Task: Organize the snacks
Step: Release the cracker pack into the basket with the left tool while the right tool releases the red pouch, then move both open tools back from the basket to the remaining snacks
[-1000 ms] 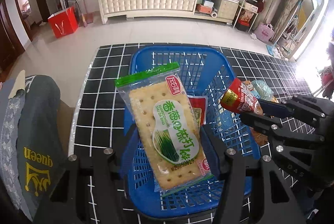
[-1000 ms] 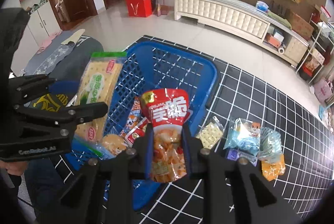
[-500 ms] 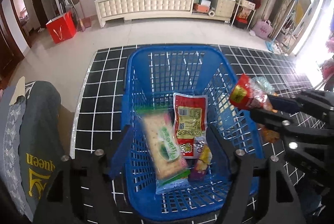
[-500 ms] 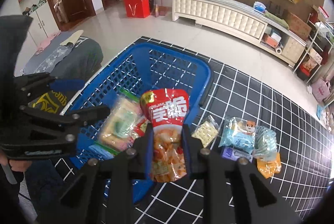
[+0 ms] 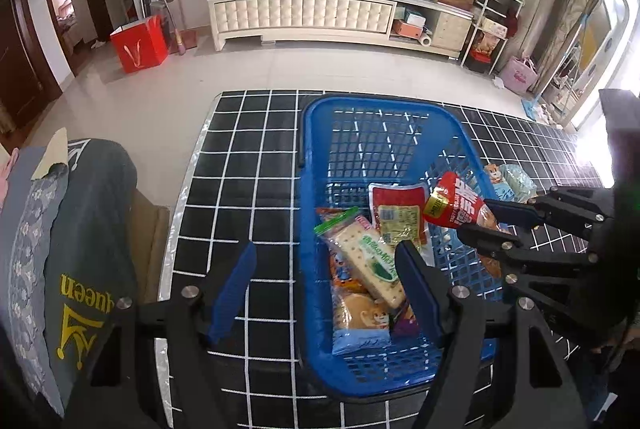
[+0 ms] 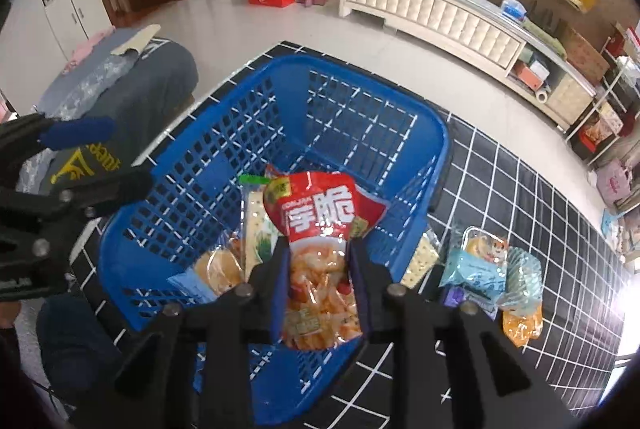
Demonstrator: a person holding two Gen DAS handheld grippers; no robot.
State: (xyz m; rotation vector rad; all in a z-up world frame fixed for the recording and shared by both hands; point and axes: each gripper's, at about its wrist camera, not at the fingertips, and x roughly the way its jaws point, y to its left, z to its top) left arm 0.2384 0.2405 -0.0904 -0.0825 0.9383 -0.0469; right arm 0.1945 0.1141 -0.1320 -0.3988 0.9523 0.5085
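Observation:
A blue plastic basket (image 5: pixel 305 157) (image 6: pixel 440 137) stands on a black grid mat. Inside lie a green-topped cracker pack (image 5: pixel 370 255) (image 6: pixel 256 219), a red flat pack (image 5: pixel 396 215) and other snacks. My left gripper (image 5: pixel 326 271) (image 6: pixel 102 157) is open and empty, straddling the basket's left wall. My right gripper (image 6: pixel 318 269) (image 5: pixel 490 225) is shut on a red snack bag (image 6: pixel 320 225) (image 5: pixel 456 203), held above the basket's right side. Loose on the mat right of the basket are a small cracker pack (image 6: pixel 420 261), pale blue packs (image 6: pixel 480 263) and an orange pack (image 6: pixel 520 321).
A grey cushion printed "queen" (image 5: pixel 84 229) lies left of the mat, beside a cardboard piece (image 5: pixel 150 241). Tiled floor lies beyond the mat, with a white cabinet (image 5: pixel 312 15) and a red bag (image 5: pixel 138 43) at the far wall.
The left gripper opened and the cracker pack dropped into the basket; that gripper then shifted left. The right gripper carried the red bag in over the basket.

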